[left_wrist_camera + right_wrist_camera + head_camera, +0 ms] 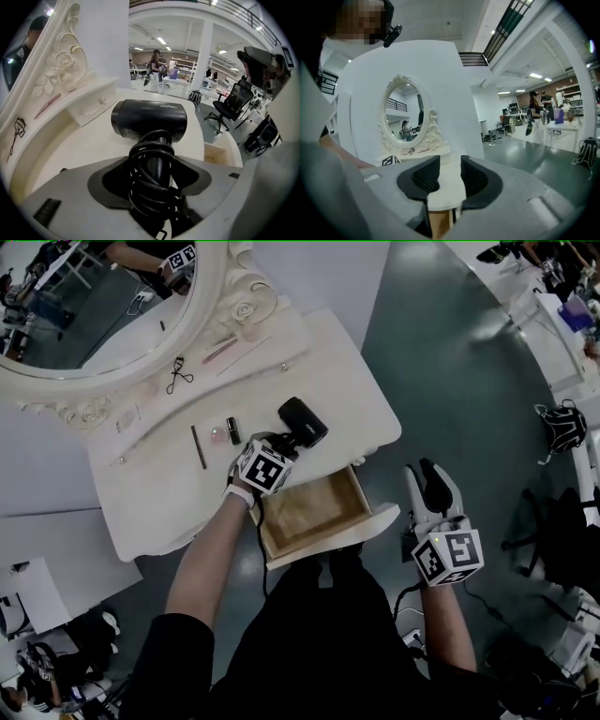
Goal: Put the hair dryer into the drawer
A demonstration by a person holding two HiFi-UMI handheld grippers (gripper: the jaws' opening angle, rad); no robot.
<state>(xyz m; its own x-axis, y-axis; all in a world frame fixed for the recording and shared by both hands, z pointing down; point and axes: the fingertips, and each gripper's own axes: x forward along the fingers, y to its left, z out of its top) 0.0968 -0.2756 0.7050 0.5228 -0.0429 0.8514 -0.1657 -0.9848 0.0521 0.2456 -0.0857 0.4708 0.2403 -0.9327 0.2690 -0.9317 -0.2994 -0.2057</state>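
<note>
The black hair dryer [302, 422] lies on the white dressing table [347, 390], with its cord wound round the handle [152, 173]. My left gripper [281, 442] reaches down over it. In the left gripper view the cord-wrapped handle sits between the two jaws of the left gripper [154, 176], and I see narrow gaps at the pads. The wooden drawer [309, 507] stands pulled out below the table's front edge, with nothing visible inside. My right gripper [424, 474] hovers to the right of the drawer over the floor. The right gripper [450, 176] is open and holds nothing.
An oval mirror [112, 306] stands at the back of the table. An eyelash curler [178, 376], a dark pencil [199, 446] and small cosmetics [232, 430] lie left of the dryer. A black bag [562, 427] and chairs stand on the floor to the right.
</note>
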